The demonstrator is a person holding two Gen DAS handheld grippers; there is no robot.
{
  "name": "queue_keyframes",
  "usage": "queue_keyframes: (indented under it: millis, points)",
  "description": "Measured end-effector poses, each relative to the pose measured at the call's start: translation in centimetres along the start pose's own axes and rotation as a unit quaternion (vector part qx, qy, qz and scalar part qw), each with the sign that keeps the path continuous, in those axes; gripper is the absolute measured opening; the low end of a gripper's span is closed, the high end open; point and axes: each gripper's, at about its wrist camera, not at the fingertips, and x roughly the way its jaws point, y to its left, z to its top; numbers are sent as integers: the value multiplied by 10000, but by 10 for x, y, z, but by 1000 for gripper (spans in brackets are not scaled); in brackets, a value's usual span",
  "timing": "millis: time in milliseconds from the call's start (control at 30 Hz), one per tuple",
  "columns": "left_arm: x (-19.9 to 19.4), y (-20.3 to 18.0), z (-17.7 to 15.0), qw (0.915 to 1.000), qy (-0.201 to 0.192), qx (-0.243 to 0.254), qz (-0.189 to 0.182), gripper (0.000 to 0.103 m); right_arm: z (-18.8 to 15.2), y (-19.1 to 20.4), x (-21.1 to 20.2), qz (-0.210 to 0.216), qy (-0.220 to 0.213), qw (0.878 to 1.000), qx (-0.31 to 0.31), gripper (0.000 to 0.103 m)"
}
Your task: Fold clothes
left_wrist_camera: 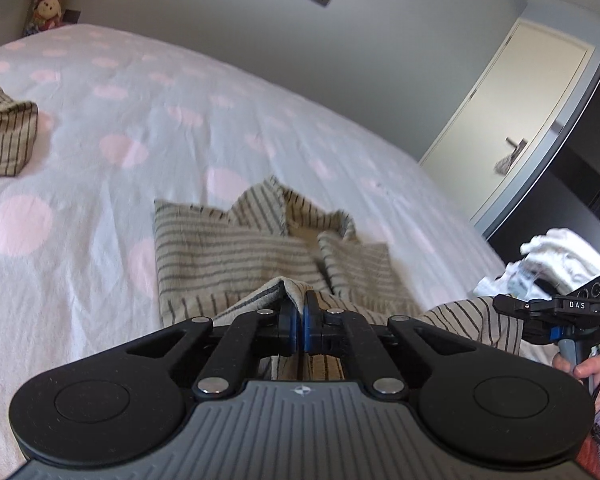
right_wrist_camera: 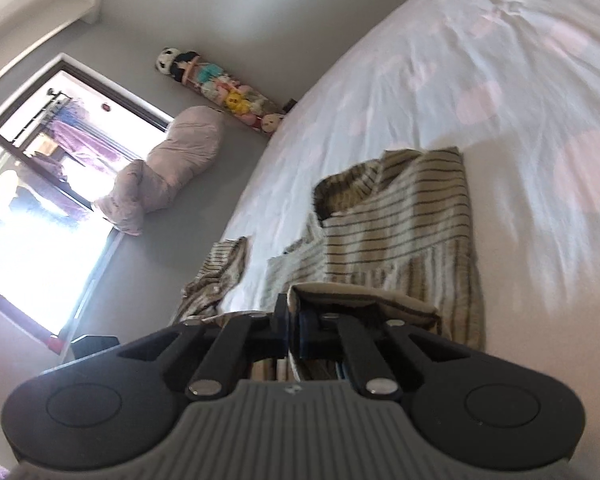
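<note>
Pale bedding with pink dots fills the left wrist view; this bed sheet [left_wrist_camera: 100,92] runs away ahead of the left gripper [left_wrist_camera: 299,320] toward a grey wall and a cream door [left_wrist_camera: 512,120]. The left gripper's blue pads are pressed together on a raised edge of the striped garment [left_wrist_camera: 228,248]. The rest of the garment lies just ahead of the tips, partly doubled over, with its collar end farthest away. Off to the right the right gripper [left_wrist_camera: 512,305] also meets the striped cloth, so the held edge seems to run sideways from one gripper to the other. A second striped piece [left_wrist_camera: 4,136] rests far to the left, and white laundry [left_wrist_camera: 556,256] is piled to the right.

From the right wrist, the same sheet [right_wrist_camera: 480,60] rises ahead and to the right, with a window [right_wrist_camera: 48,168] on the left. The right gripper [right_wrist_camera: 294,316] has its jaws closed on a folded hem of the striped garment [right_wrist_camera: 400,216], whose body stretches straight forward from the tips. Another striped piece [right_wrist_camera: 216,276] lies ahead to the left.

Both grippers look equally near, so the coming fold would probably carry this edge forward, along the garment's length.
</note>
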Motion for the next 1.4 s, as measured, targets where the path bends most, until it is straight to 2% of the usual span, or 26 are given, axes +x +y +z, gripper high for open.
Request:
queue_keyframes:
  millis: [100, 200, 300, 433, 600, 767, 833, 867, 967, 1033, 1067, 1100, 1133, 1267, 1400]
  points:
    - [-7, 7, 7, 9994, -264, -210, -53, 1, 10, 3, 0, 300, -292, 9991, -47, 6]
    - [-7, 18, 14, 9983, -434, -390, 65, 1, 21, -6, 9, 251, -499, 9984, 26, 6]
    - [3, 32, 17, 9980, -370, -448, 257, 1, 27, -22, 20, -30, -549, 9985, 50, 5]
    - [21, 42, 18, 9979, -249, -384, 448, 1, 28, -44, 28, -724, -452, 9963, -56, 5]
    - [40, 48, 17, 9982, -80, -284, 530, 1, 27, -62, 39, -967, -250, 9949, 110, 5]
    - [43, 61, 13, 9964, 162, -686, 476, 3, 24, -71, 50, -1021, 86, 9944, 250, 16]
    - [43, 67, 11, 9949, 214, -875, 458, 12, 22, -72, 52, -1108, 173, 9933, 265, 37]
    - [42, 67, 11, 9947, 238, -886, 456, 14, 21, -72, 53, -1161, 220, 9927, 234, 38]
    - [43, 66, 10, 9945, 328, -879, 459, 20, 18, -71, 55, -1267, 380, 9911, 119, 33]
    - [45, 62, 9, 9952, 383, -753, 487, 20, 15, -65, 58, -1195, 535, 9914, -52, 6]
    - [46, 59, 9, 9959, 394, -644, 507, 19, 14, -61, 58, -1210, 552, 9910, -172, 5]
    - [47, 58, 9, 9960, 389, -599, 534, 5, 14, -57, 55, -1277, 457, 9904, -285, 4]
    - [48, 57, 9, 9961, 382, -558, 562, 1, 14, -53, 52, -1358, 323, 9894, -389, 3]
    - [51, 55, 9, 9963, 356, -393, 673, 1, 16, -47, 37, -1636, -118, 9848, -577, 3]
    - [55, 52, 8, 9961, 330, -228, 784, 1, 17, -48, 41, -1716, -77, 9830, -650, 3]
